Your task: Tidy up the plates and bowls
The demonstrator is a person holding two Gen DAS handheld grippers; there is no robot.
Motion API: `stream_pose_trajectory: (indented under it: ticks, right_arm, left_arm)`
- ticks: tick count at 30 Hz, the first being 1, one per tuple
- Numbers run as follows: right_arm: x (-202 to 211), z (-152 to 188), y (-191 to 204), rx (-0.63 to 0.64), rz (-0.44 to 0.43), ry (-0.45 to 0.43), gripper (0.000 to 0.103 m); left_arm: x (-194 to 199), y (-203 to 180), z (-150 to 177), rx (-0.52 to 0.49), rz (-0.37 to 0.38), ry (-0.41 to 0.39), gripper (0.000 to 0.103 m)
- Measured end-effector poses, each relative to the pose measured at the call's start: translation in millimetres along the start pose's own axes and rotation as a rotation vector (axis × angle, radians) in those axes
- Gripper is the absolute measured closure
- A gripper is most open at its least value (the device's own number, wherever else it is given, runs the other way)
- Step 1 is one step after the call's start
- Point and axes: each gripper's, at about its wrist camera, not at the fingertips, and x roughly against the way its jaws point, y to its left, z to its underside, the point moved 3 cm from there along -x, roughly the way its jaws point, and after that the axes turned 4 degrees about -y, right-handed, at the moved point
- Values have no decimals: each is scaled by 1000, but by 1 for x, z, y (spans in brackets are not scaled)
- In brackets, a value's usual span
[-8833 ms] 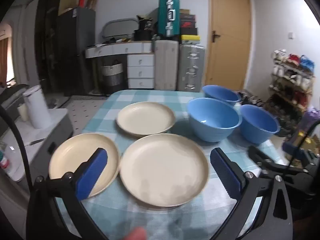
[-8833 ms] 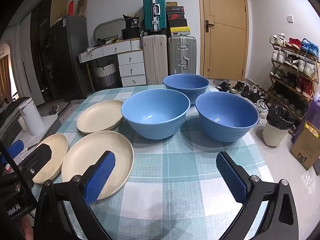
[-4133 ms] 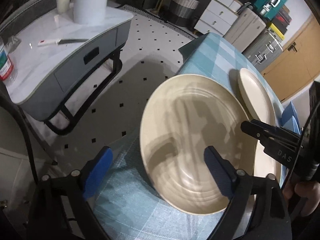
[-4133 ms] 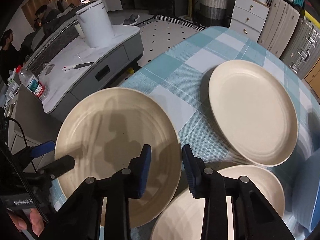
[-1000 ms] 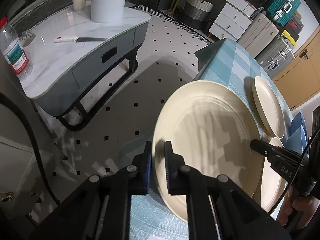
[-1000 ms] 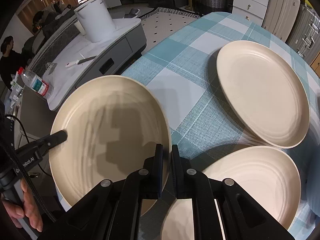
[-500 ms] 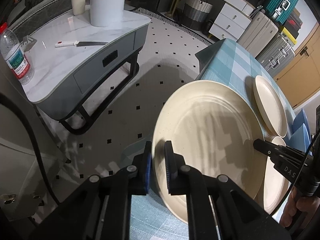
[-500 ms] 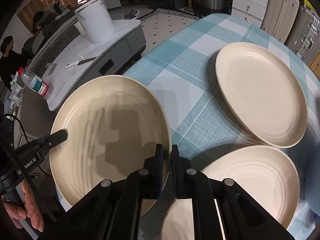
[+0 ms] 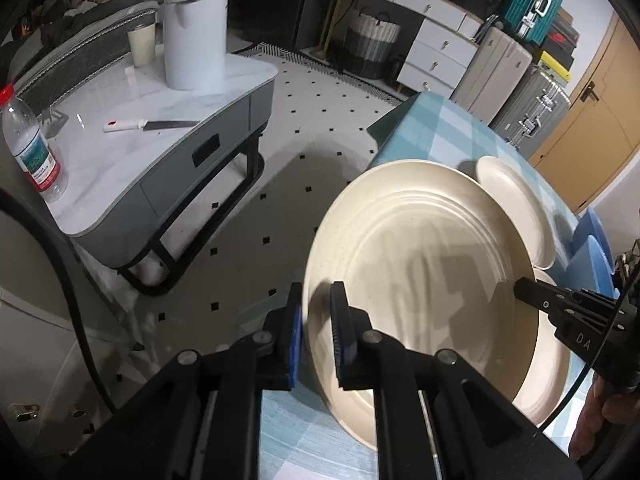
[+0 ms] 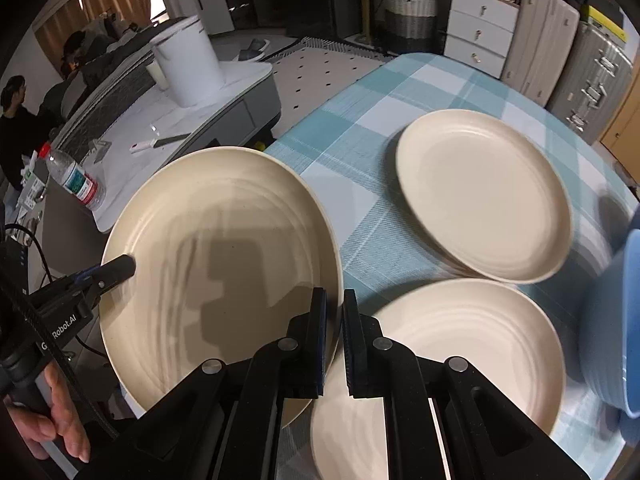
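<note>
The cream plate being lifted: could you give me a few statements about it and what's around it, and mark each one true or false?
1. Both grippers are clamped on the lifted plate. True: the left gripper and the right gripper pinch opposite parts of its rim.
2. The lifted plate lies flat on the tablecloth. False: it is tilted, with one side raised.
3. Two more cream plates rest on the table. True: the far plate and the near plate.
4. The side table holds only a water bottle. False: a knife and a white canister are there too.
5. The bowl is red. False: it is blue.
</note>
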Motion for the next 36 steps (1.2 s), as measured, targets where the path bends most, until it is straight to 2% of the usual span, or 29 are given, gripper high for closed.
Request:
stream_pose_trajectory:
  ticks: [8, 19, 28, 36]
  right_arm:
    - [36, 14, -20, -40, 26, -23, 97]
    - [85, 56, -86, -183, 124, -64, 97]
    - [89, 104, -128, -328, 167, -53, 96]
    - [87, 136, -146, -397, 205, -42, 95]
  left_arm:
    - [19, -34, 1, -68, 23, -12, 93]
    - [16, -116, 7, -200, 78, 33, 93]
    - [-6, -170, 19, -301, 91, 108, 92]
    - [-16, -191, 30, -364, 81, 130, 93]
